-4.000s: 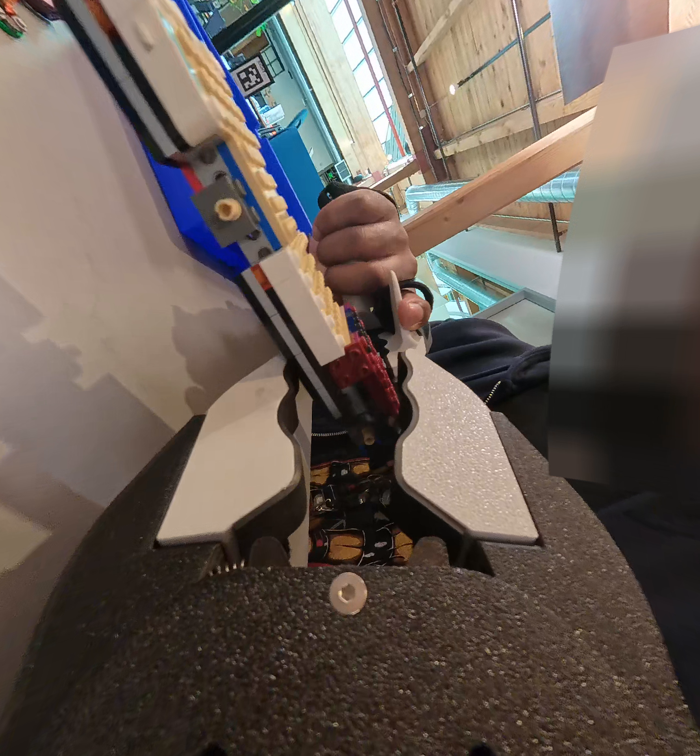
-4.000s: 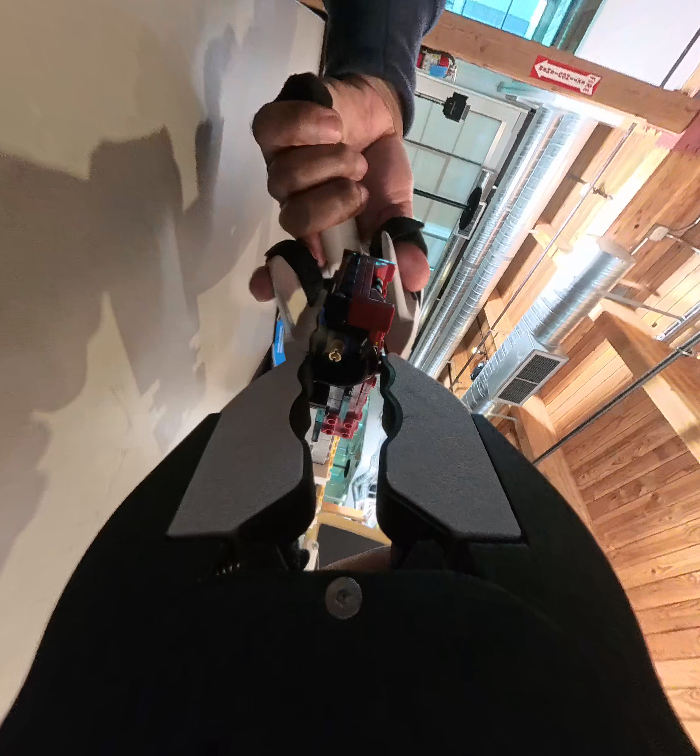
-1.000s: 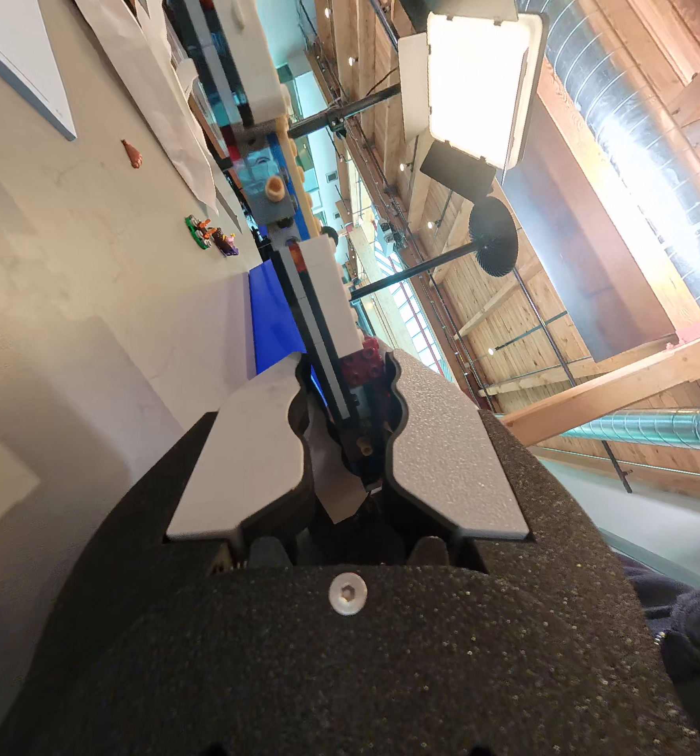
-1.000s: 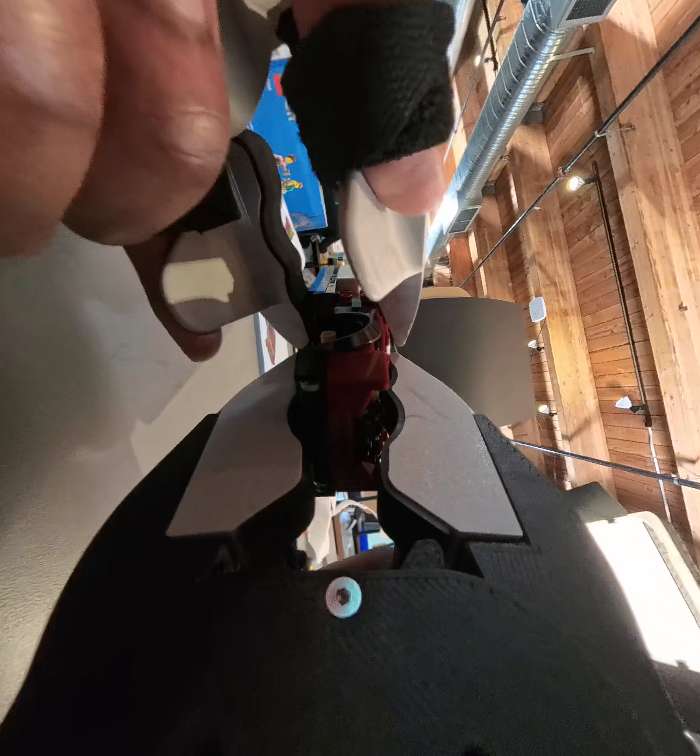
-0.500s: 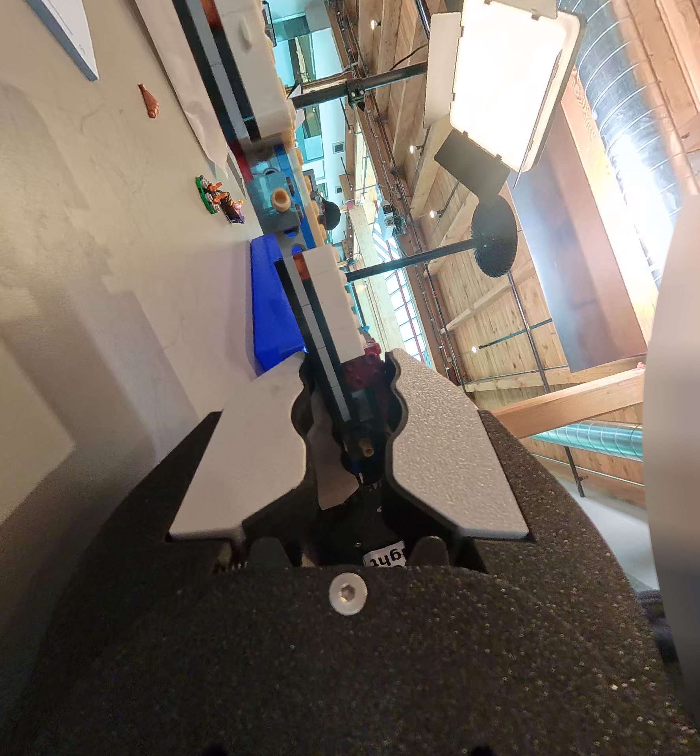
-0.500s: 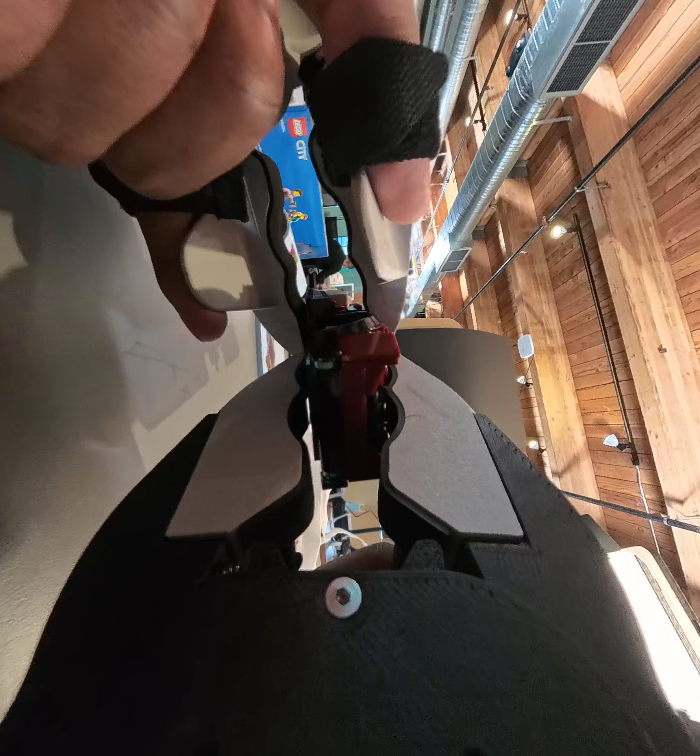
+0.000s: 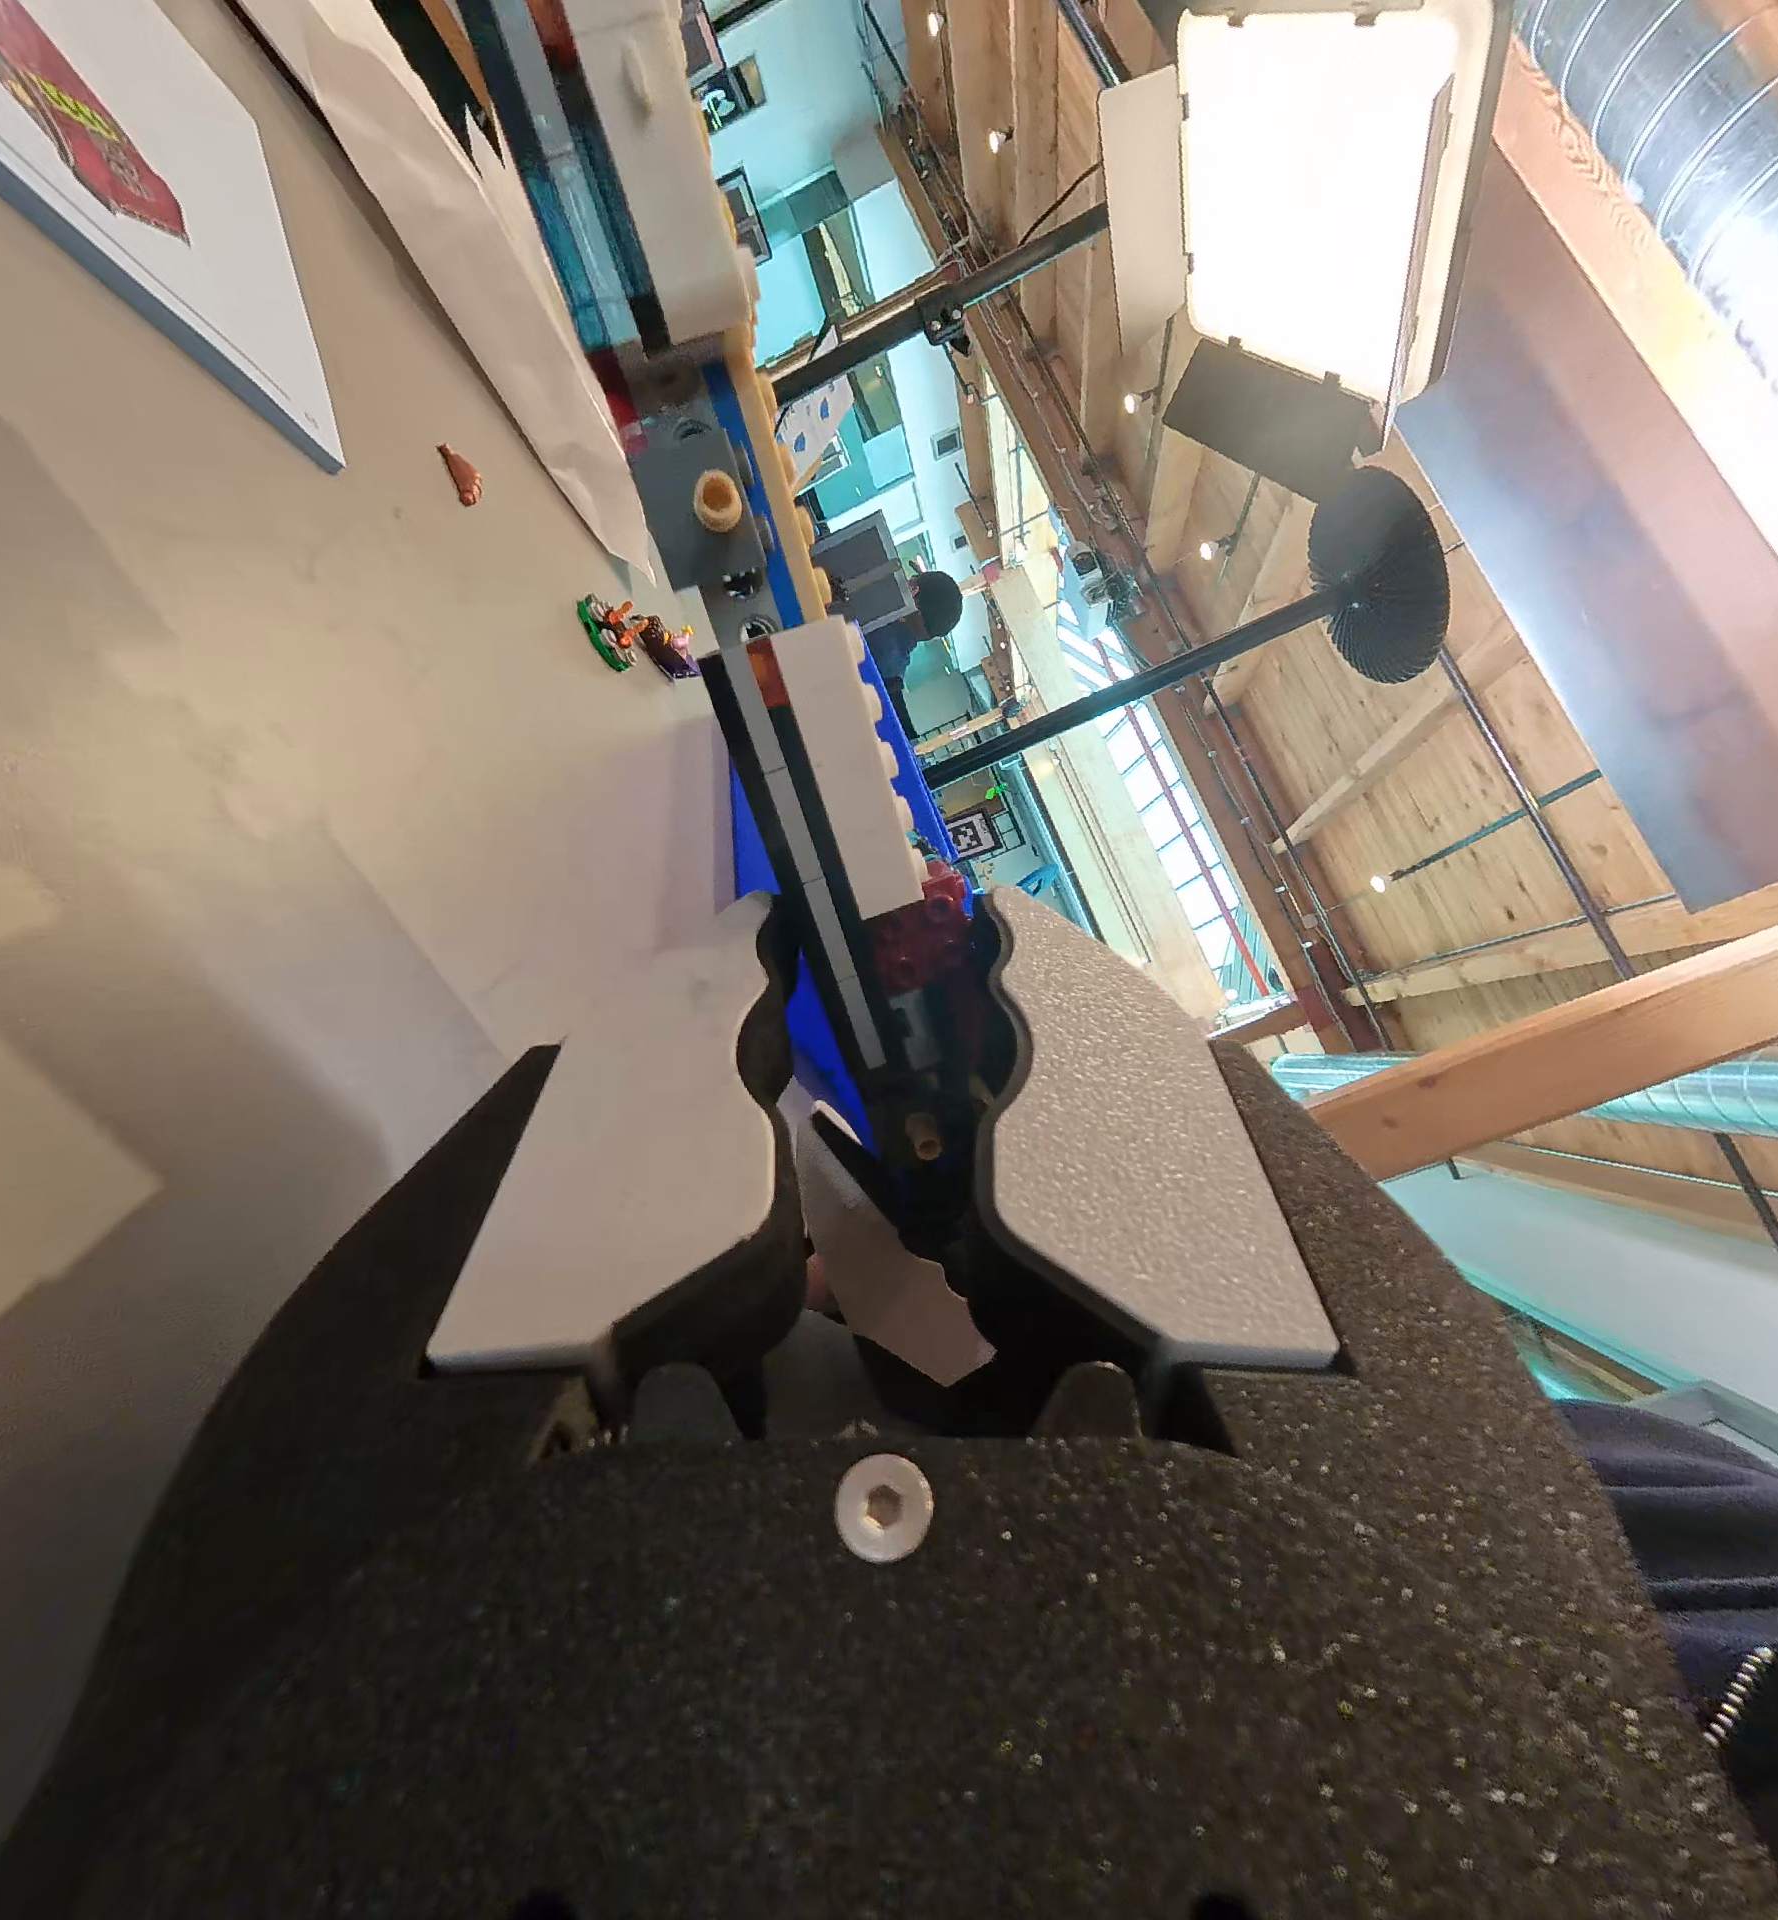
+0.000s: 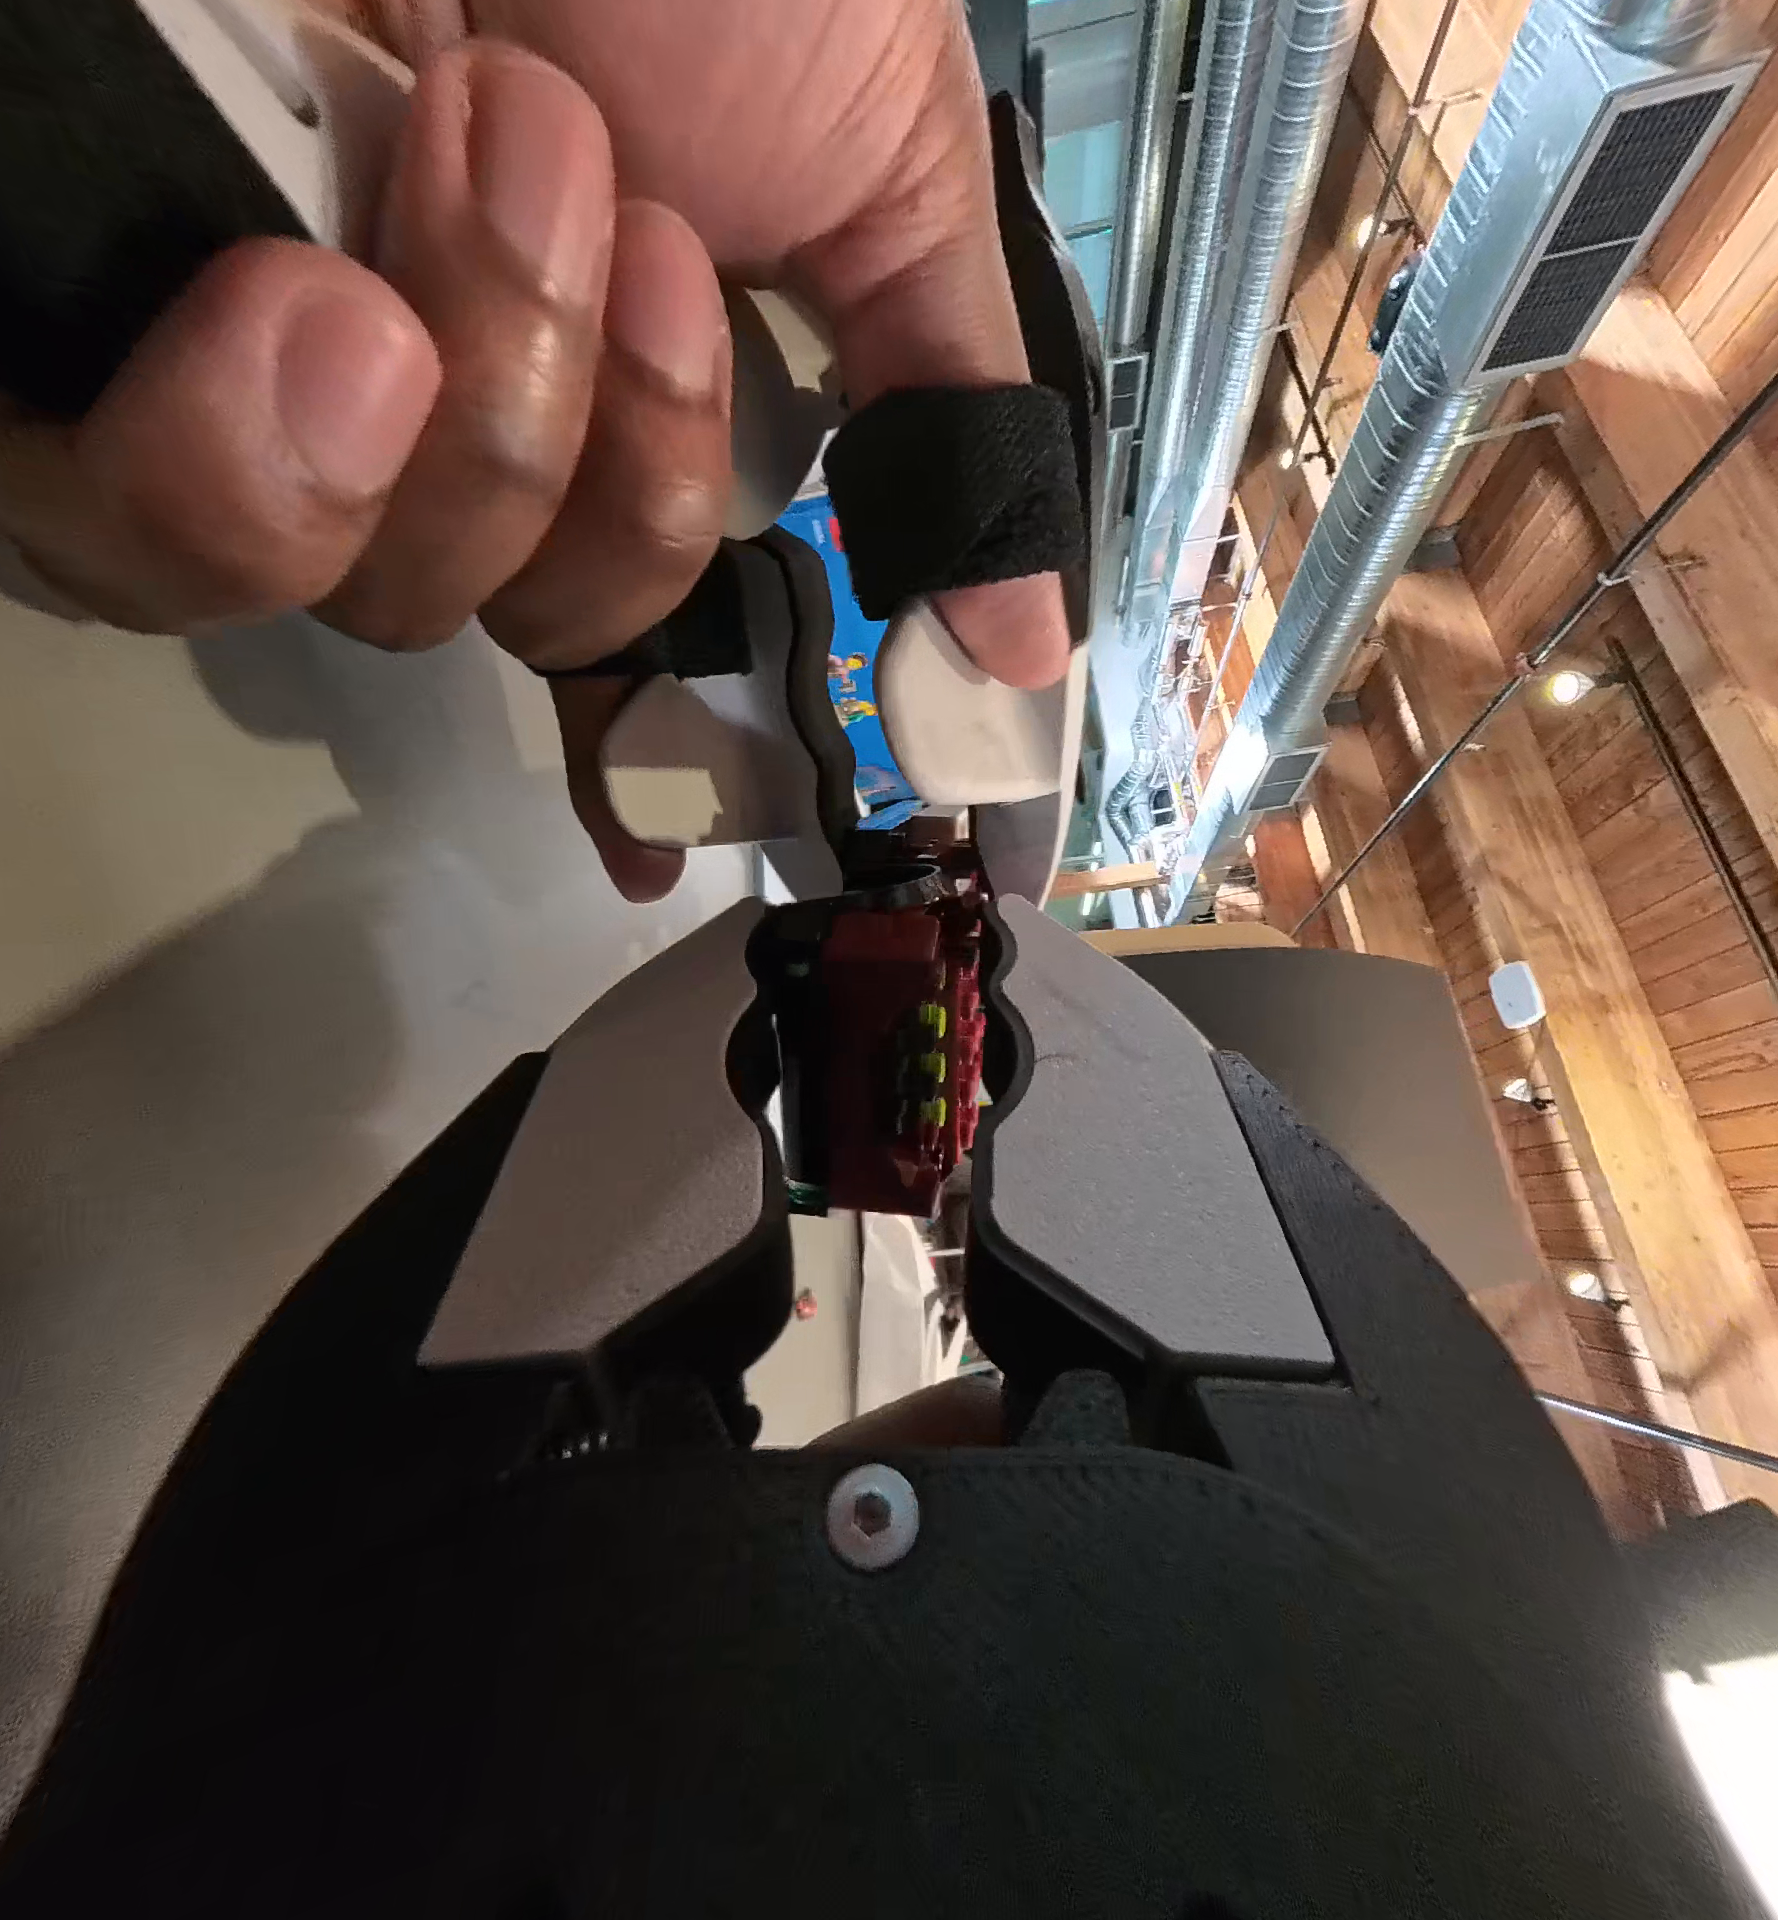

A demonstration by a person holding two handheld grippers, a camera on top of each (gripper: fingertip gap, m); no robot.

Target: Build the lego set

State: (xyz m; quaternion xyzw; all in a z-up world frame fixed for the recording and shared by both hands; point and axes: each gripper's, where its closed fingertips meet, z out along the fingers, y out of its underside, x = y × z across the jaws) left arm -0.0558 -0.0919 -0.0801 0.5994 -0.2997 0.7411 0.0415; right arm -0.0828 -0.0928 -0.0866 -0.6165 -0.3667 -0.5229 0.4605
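Both claws pinch one toy-brick model held above the table (image 7: 241, 831). Left gripper (image 7: 880, 935) clamps its dark red end; right gripper (image 8: 874, 945) clamps the red block (image 8: 880, 1060). Likely light, rigid, prone to snapping apart; solid sections look safest to grip.

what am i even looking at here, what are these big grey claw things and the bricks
No robot here: a person holds a two-fingered gripper in each hand, each with a camera looking along its fingers. In the left view, the left gripper clamps one end of a long toy-brick model. In the right view, the right gripper clamps the same model's dark red brick section, with the person's hand just beyond. On the grey table lie a printed booklet and small loose pieces.
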